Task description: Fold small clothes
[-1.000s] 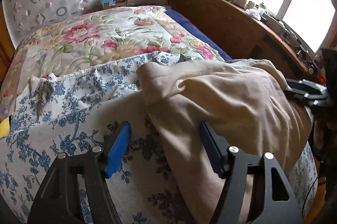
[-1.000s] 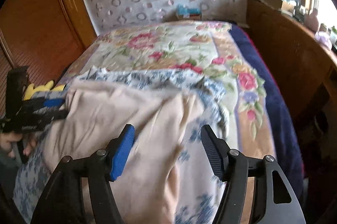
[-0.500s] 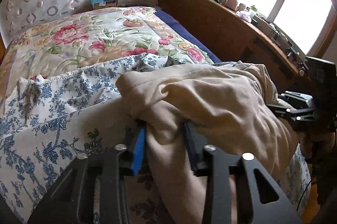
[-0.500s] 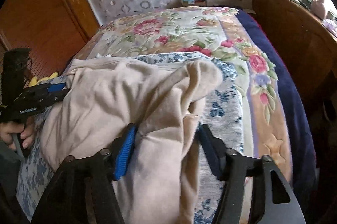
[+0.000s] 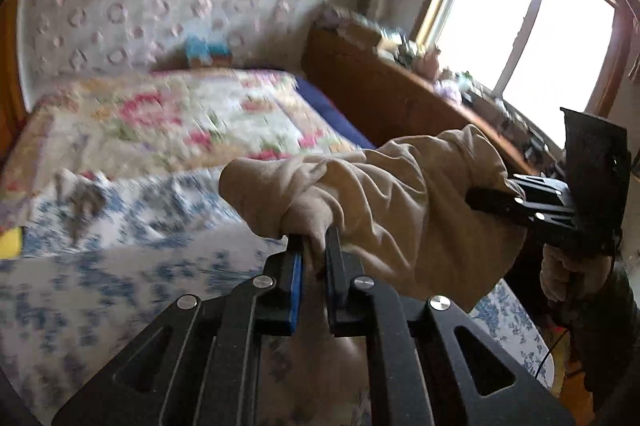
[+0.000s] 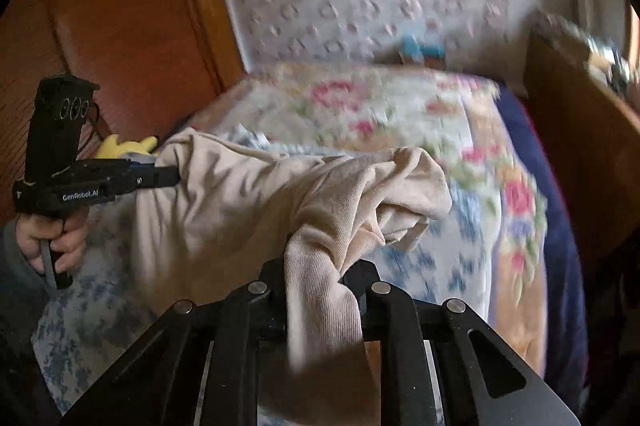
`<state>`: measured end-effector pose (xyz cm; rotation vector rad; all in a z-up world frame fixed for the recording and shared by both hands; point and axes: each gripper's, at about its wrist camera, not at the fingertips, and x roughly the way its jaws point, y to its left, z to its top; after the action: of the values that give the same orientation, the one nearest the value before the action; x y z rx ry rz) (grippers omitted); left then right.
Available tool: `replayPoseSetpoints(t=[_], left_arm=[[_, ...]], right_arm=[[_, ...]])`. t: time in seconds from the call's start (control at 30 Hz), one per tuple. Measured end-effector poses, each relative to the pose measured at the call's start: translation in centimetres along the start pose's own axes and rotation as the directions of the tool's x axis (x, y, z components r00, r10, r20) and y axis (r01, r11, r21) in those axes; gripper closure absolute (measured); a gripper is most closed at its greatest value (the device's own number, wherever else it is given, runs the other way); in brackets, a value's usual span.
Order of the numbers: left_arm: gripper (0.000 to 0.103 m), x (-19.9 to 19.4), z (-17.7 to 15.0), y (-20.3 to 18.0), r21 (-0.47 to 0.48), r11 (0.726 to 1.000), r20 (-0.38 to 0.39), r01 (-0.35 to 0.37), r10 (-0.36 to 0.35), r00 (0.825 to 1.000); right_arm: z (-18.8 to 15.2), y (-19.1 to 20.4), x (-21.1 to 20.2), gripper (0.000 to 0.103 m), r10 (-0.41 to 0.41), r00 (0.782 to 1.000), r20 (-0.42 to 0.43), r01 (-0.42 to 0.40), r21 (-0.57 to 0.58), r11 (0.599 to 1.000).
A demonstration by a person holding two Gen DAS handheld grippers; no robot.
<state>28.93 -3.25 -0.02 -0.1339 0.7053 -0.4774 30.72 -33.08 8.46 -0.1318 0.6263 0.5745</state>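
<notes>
While left wrist view blurs with motion, left gripper (image 5: 314,246) jaws nearly closed, pinching beige garment (image 5: 392,193) bunched above blue-print sheet (image 5: 120,266). Right gripper (image 5: 496,203) clamps far end.
Right wrist view: right gripper (image 6: 320,274) jaws closed on garment (image 6: 248,201); left gripper (image 6: 168,175) grips opposite edge, cloth hanging between, over flowered quilt (image 6: 380,113).

A beige garment (image 5: 400,201) of soft ribbed cloth hangs bunched and creased above the bed — stretched between two pinched spots, one at each end. Its upper edge rolls over in a thick fold; a loose tail (image 6: 324,326) droops down.
</notes>
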Motion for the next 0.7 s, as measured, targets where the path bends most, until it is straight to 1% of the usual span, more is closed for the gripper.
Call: replayPoseSetpoints(t=[0.1,0.2,0.3,0.37,0.47,0.5,0.53,0.6,0.63,0.7], left_arm=[[0.093,-4.4,-0.3,1.5,-0.024,0.999,0.071,-0.044,0.046,0.996],[0.093,-9.2,-1.6,4.3,-0.069,0.991,0.126,-0.112,0.12,0.985],[0.093,-13.4,-3.8,7.2,-0.117,0.971,0.162,-0.207,0.224,0.961],[0.093,-15.9,-5.6,9.0,-0.15,0.948,0.175,-0.282,0.306,0.936],[0.093,-18.2,-8.3,11.8,-0.194,0.907,0.166,-0.375,0.407,0.898],[0.093,-18.9,-9.3,12.9,-0.212,0.886,0.156,-0.412,0.447,0.881],[0.093,-19.3,-9.9,13.8,-0.23,0.874,0.148,-0.428,0.466,0.872],[0.093,-19.7,-11.4,15.6,-0.268,0.851,0.119,-0.452,0.495,0.861],[0.093,-19.8,-12.2,16.7,-0.288,0.834,0.095,-0.47,0.513,0.853],[0.093,-19.4,-13.4,18.5,-0.321,0.815,0.057,-0.483,0.526,0.849]], right_arm=[[2.5,2.6,-0.7,0.085,0.037,0.999,0.038,-0.033,-0.082,0.996],[4.8,5.9,0.0,0.085,0.084,0.995,0.05,-0.074,-0.184,0.98],[7.0,9.9,2.2,0.085,0.155,0.987,0.034,-0.139,-0.286,0.948],[8.4,12.9,4.7,0.085,0.207,0.978,0.004,-0.193,-0.346,0.918],[10.1,17.9,8.5,0.085,0.273,0.961,-0.052,-0.268,-0.43,0.862],[10.6,19.9,9.9,0.085,0.293,0.953,-0.073,-0.293,-0.462,0.837],[11.3,21.1,11.9,0.085,0.3,0.95,-0.091,-0.304,-0.494,0.815],[12.0,24.7,14.8,0.085,0.304,0.945,-0.117,-0.315,-0.563,0.764],[12.2,26.2,15.9,0.085,0.308,0.943,-0.124,-0.32,-0.588,0.742],[12.7,29.0,18.5,0.085,0.307,0.942,-0.137,-0.323,-0.626,0.71]])
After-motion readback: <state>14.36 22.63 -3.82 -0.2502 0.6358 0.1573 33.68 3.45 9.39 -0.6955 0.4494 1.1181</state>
